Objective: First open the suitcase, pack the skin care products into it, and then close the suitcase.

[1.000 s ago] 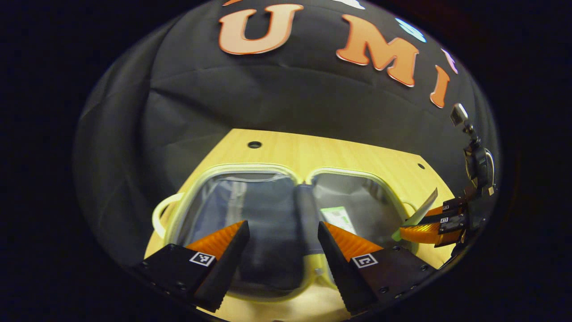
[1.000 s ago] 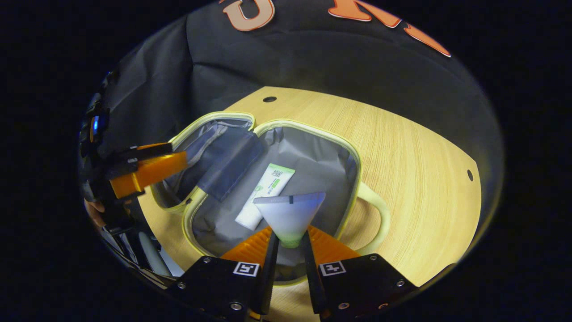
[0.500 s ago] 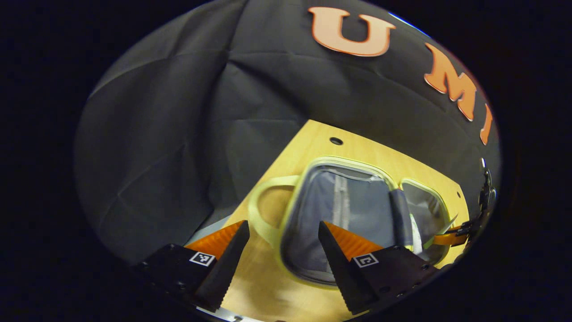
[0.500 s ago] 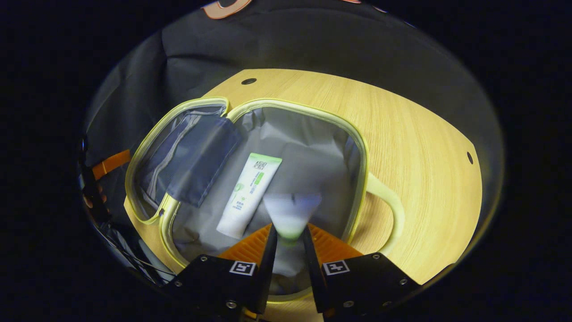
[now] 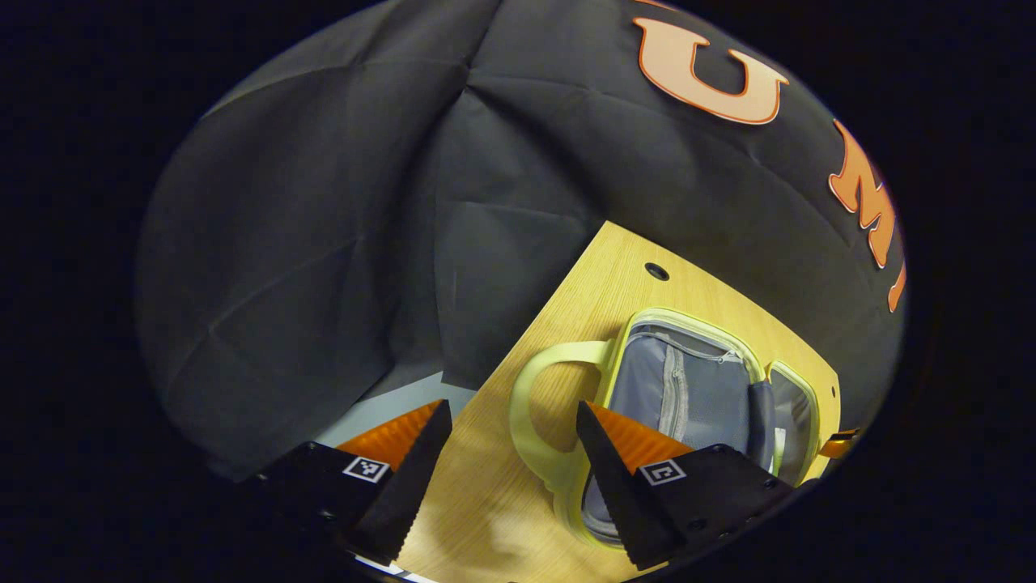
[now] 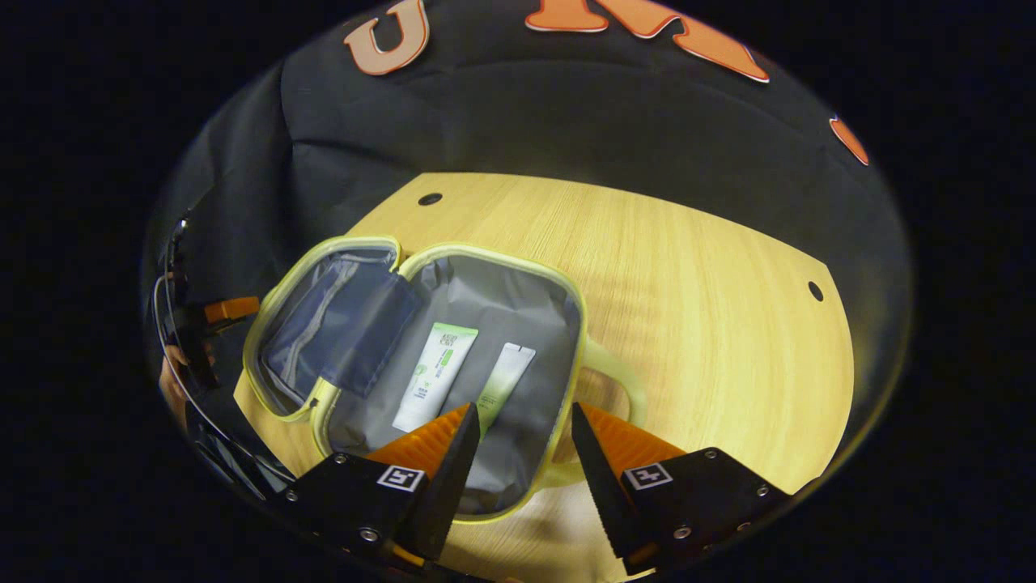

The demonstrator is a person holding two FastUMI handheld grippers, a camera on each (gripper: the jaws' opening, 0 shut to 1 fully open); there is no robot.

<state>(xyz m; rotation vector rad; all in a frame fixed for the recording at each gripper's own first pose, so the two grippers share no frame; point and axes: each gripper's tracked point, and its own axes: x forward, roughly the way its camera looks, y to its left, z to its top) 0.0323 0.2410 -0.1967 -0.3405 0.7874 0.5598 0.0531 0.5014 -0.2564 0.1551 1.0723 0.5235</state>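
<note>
A pale yellow suitcase [image 6: 486,254] lies open flat on the wooden table [image 6: 688,308], grey lining up. In its right half lie two tubes side by side, a white and green tube [image 6: 433,376] and a slimmer pale green tube [image 6: 503,379]. My right gripper [image 6: 518,441] hangs open above that half's near edge, holding nothing. In the left gripper view the suitcase [image 5: 639,380] sits to the right. My left gripper [image 5: 510,453] is open over the table, one finger above the looped handle [image 5: 526,405]. The left gripper [image 6: 231,309] also shows far left in the right gripper view.
The suitcase's other half carries a dark grey flap pocket [image 6: 356,324]. A second handle [image 6: 623,389] sticks out toward bare wood on the right. Small round holes [image 6: 430,198] mark the table's far edge. A hand [image 6: 171,380] shows at the far left. Black cloth walls close in behind.
My right gripper opened and let go of the slim tube, which now lies in the suitcase beside the first, then pulled back. My left gripper swung away to the suitcase's handle end.
</note>
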